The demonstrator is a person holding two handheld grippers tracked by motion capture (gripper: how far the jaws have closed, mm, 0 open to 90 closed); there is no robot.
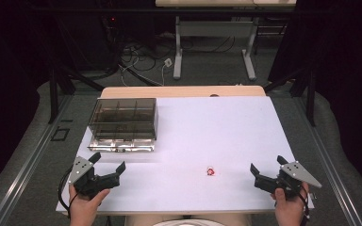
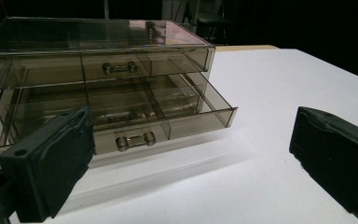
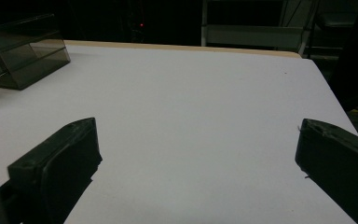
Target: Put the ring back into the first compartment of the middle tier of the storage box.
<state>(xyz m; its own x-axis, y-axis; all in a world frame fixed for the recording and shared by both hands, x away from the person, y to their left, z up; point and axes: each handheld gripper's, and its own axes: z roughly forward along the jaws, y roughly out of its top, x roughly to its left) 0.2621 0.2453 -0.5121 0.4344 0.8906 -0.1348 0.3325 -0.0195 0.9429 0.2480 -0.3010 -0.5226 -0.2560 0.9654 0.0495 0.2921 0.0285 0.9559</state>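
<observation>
A smoky clear drawer box (image 1: 123,121) stands at the table's back left. Its lower drawer (image 2: 135,121) is pulled partly out, with a metal handle (image 2: 135,140) on its front; the upper drawer (image 2: 116,68) is closed. A small red and white object (image 1: 210,171) lies on the white tabletop near the front, right of centre. My left gripper (image 1: 108,161) is open at the front left, just in front of the box. My right gripper (image 1: 267,165) is open at the front right, with nothing between its fingers (image 3: 70,163).
The white tabletop (image 1: 207,127) stretches between the box and the right edge. Beyond the far wooden edge (image 1: 184,91) are another table's legs (image 1: 178,52) and cables on the floor. Dark curtains flank both sides.
</observation>
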